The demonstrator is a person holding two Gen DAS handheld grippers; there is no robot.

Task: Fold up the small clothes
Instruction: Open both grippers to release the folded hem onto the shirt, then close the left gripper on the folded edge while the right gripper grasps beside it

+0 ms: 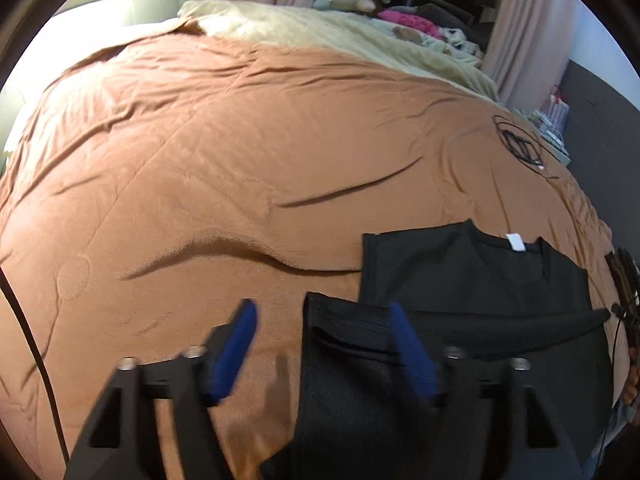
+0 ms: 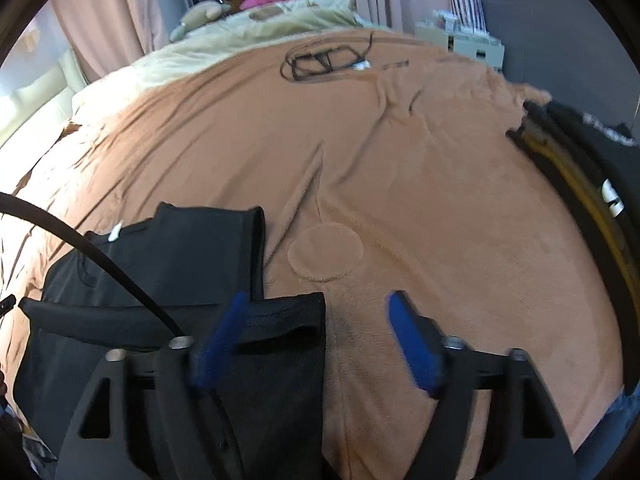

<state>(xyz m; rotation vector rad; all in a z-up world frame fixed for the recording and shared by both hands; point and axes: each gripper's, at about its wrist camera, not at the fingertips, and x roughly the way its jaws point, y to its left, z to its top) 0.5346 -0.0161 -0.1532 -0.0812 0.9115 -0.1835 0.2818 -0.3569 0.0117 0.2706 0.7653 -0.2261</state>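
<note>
A small black shirt (image 1: 472, 276) with a white neck label lies on the brown blanket (image 1: 240, 152), its lower part folded up toward the collar. My left gripper (image 1: 322, 316) is open above the fold's left corner, its right blue finger over the black cloth. In the right wrist view the shirt (image 2: 168, 256) lies at lower left. My right gripper (image 2: 318, 308) is open above the fold's right corner, its left finger over the cloth. Neither gripper holds anything.
A coiled black cable (image 2: 320, 60) lies on the blanket (image 2: 440, 200) farther back. A stack of dark clothes (image 2: 580, 168) sits at the right edge of the bed. Cream bedding (image 1: 320, 28) and soft toys are at the far end.
</note>
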